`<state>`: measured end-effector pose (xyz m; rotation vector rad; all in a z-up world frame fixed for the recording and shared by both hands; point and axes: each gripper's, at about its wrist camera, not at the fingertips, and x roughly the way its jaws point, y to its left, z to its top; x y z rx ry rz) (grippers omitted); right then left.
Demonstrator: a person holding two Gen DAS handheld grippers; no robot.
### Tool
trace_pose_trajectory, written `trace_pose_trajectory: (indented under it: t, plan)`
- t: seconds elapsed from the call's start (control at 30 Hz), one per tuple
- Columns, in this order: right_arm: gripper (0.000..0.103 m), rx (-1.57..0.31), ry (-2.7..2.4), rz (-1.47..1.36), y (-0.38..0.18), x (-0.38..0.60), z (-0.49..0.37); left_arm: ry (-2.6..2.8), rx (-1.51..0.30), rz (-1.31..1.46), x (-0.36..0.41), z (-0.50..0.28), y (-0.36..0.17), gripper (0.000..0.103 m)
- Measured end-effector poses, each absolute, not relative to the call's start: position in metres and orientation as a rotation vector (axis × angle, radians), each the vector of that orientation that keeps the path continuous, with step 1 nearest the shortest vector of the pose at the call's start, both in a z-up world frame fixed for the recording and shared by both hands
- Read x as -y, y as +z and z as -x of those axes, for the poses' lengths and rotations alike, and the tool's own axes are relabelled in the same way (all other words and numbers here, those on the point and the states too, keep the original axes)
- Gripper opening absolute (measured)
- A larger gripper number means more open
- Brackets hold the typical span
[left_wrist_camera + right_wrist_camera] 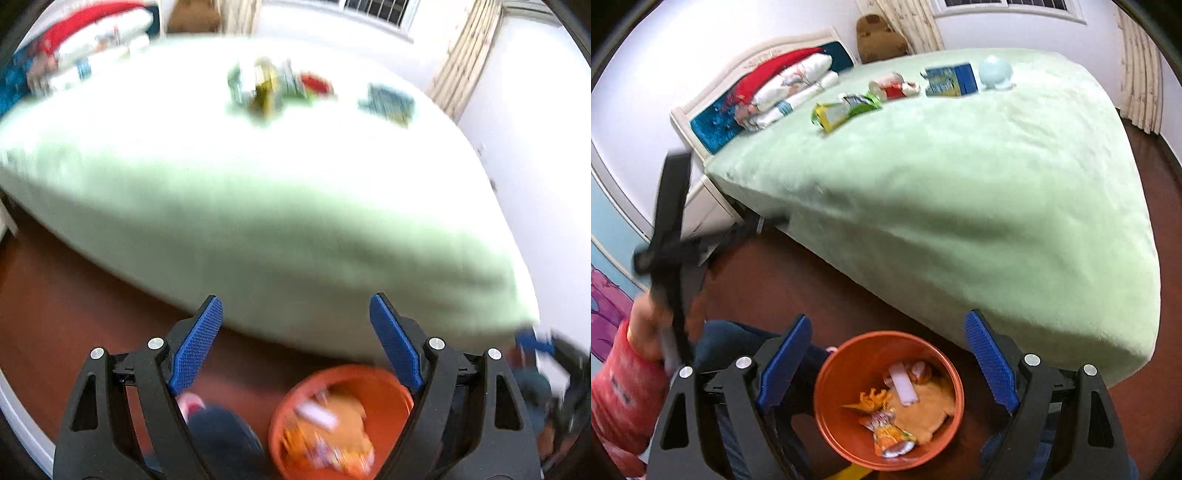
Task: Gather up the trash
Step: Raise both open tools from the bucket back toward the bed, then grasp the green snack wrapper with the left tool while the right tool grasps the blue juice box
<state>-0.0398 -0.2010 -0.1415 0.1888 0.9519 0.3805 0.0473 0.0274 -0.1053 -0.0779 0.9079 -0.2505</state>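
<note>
While the right wrist view shows the wrappers (846,110) sharply near the bed's (960,184) far edge, the left blurs them. Both grippers (295,339) (888,354) hang open, empty, above the floor's orange bin (827,398); its contents are indistinct.

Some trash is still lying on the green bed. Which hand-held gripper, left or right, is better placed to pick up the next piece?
Probably the left, though only slightly. Both the left hand-held gripper and the right hand-held gripper are open and empty above the orange bin. The green-yellow wrapper lies nearest, toward the left.
</note>
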Motion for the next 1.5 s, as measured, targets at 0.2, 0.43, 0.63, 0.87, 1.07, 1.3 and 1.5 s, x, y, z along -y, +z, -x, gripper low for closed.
trace_pose_trajectory:
  t: [0.2,0.43,0.63,0.87,1.07,1.3,1.5]
  plan:
    - [0.084,-0.931,0.389,-0.2,-0.134,0.199,0.035,-0.238,-0.83,-0.096,-0.011,-0.143,-0.052,0.089]
    - [0.084,-0.923,0.39,-0.241,-0.131,0.204,0.024,-0.184,-0.935,-0.341,0.023,-0.246,-0.053,0.089]
    - [0.085,-0.887,0.373,-0.239,-0.119,0.214,0.019,-0.16,-0.986,-0.342,0.017,-0.281,-0.077,0.086]
    - [0.086,-0.854,0.361,-0.246,-0.108,0.223,0.006,-0.219,-1.0,-0.227,0.009,-0.277,-0.085,0.043]
    - [0.086,-0.794,0.346,-0.217,-0.091,0.226,-0.016,-0.276,-0.885,-0.083,0.002,-0.238,-0.051,0.04]
    - [0.086,-0.71,0.308,-0.153,-0.066,0.23,-0.056,-0.356,-0.748,-0.063,0.002,-0.173,-0.009,0.04]
    - [0.089,-0.654,0.309,-0.086,-0.051,0.23,-0.097,-0.397,-0.681,0.007,-0.01,-0.133,0.017,0.04]
